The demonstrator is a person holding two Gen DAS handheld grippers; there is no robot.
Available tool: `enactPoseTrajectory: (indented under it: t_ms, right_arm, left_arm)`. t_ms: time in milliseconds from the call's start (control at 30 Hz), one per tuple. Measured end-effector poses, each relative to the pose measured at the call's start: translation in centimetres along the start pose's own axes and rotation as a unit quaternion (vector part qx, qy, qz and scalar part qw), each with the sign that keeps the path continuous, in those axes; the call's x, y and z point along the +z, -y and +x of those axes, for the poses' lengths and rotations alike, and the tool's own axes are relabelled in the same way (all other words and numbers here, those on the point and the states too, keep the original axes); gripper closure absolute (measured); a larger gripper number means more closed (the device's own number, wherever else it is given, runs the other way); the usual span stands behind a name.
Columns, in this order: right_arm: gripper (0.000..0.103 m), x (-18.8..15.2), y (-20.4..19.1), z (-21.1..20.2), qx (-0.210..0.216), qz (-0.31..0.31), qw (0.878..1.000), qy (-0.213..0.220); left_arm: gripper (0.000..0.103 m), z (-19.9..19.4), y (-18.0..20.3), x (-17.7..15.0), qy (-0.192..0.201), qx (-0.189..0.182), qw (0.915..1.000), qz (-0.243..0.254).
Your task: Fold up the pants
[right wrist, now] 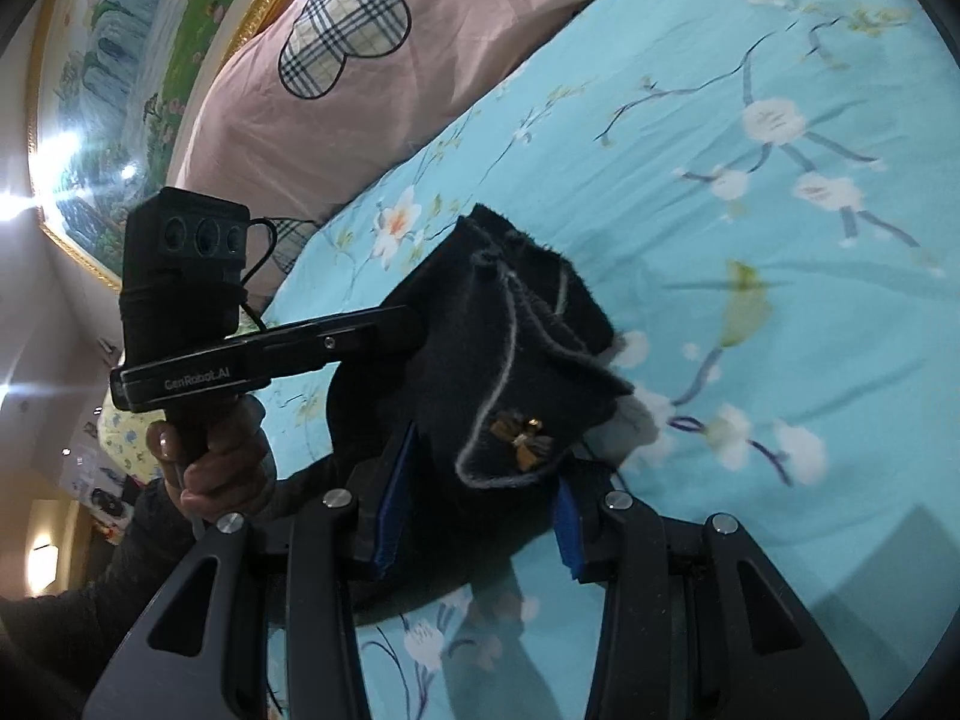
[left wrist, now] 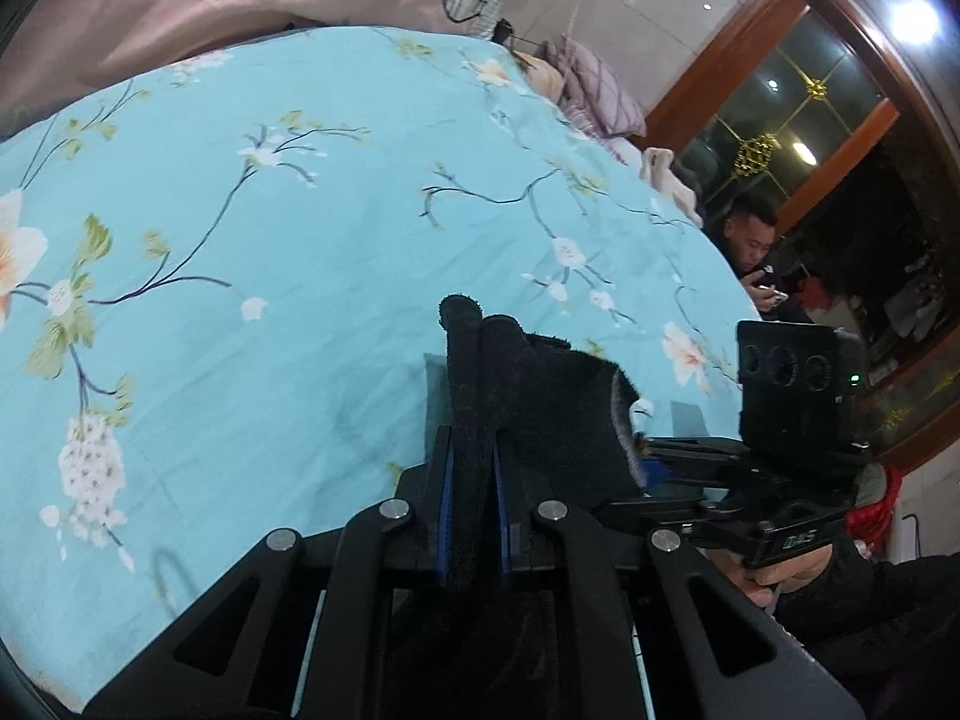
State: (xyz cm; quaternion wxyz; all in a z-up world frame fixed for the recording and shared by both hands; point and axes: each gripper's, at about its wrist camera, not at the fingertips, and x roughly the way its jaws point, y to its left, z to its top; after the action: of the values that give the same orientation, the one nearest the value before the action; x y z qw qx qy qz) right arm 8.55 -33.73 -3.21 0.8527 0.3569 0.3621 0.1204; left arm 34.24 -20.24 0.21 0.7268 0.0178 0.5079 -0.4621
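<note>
The pants (left wrist: 540, 408) are black fleecy fabric with grey seams and a small gold bow (right wrist: 521, 438). Both grippers hold them up above the turquoise floral bed cover (left wrist: 240, 240). My left gripper (left wrist: 474, 516) is shut on a rolled edge of the pants, which sticks up between its blue pads (left wrist: 445, 516). My right gripper (right wrist: 474, 516) is closed on a thick bunch of the pants (right wrist: 510, 348), its blue pads (right wrist: 393, 510) pressed on either side. The left gripper also shows in the right wrist view (right wrist: 390, 324), pinching the same cloth. The lower part of the pants is hidden.
A pink quilt with a plaid heart patch (right wrist: 342, 36) lies at the bed's head. A framed painting (right wrist: 120, 60) hangs behind it. A man (left wrist: 750, 240) sits past the bed's far edge, near a wooden glass door (left wrist: 780, 90). Pillows (left wrist: 594, 90) lie at that edge.
</note>
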Motion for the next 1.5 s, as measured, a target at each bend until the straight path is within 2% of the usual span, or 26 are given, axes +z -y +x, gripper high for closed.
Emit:
enactPoseTrajectory:
  t_ms: [33,67,100,200,500,833,1200,1500]
  right_arm:
    - [0.062,0.1,-0.1,0.0,0.008,0.000,1.000,0.001]
    - [0.076,0.1,-0.3,-0.1,0.019,-0.002,1.000,0.003]
    - [0.082,0.0,-0.4,-0.2,0.025,-0.004,1.000,0.005]
    - [0.088,-0.4,-1.6,-0.8,0.021,-0.026,0.999,0.010]
    - [0.090,-1.0,-6.5,-1.8,0.054,-0.085,0.995,0.023]
    - [0.091,-3.1,-12.1,0.5,0.086,-0.145,0.986,-0.016]
    - [0.091,-7.3,-16.2,5.6,0.068,-0.213,0.971,-0.082]
    - [0.090,-9.3,-17.1,8.1,0.054,-0.239,0.963,-0.110]
  left_arm:
    - [0.094,-0.1,-0.2,0.0,0.000,0.001,1.0000,-0.004]
    - [0.094,-0.1,-0.2,-0.1,-0.001,0.002,1.0000,-0.006]
    - [0.094,-0.3,-0.3,-0.1,0.000,0.003,1.0000,-0.007]
    - [0.094,-1.4,0.2,-0.5,0.013,0.000,0.9999,-0.004]
    - [0.094,-7.4,1.0,-3.4,0.070,0.002,0.9974,-0.013]
    - [0.094,-13.3,0.6,-10.4,0.125,0.024,0.9909,-0.044]
    - [0.093,-14.9,-3.6,-18.6,0.138,0.040,0.9824,-0.119]
    - [0.093,-15.3,-5.8,-22.7,0.146,0.045,0.9743,-0.165]
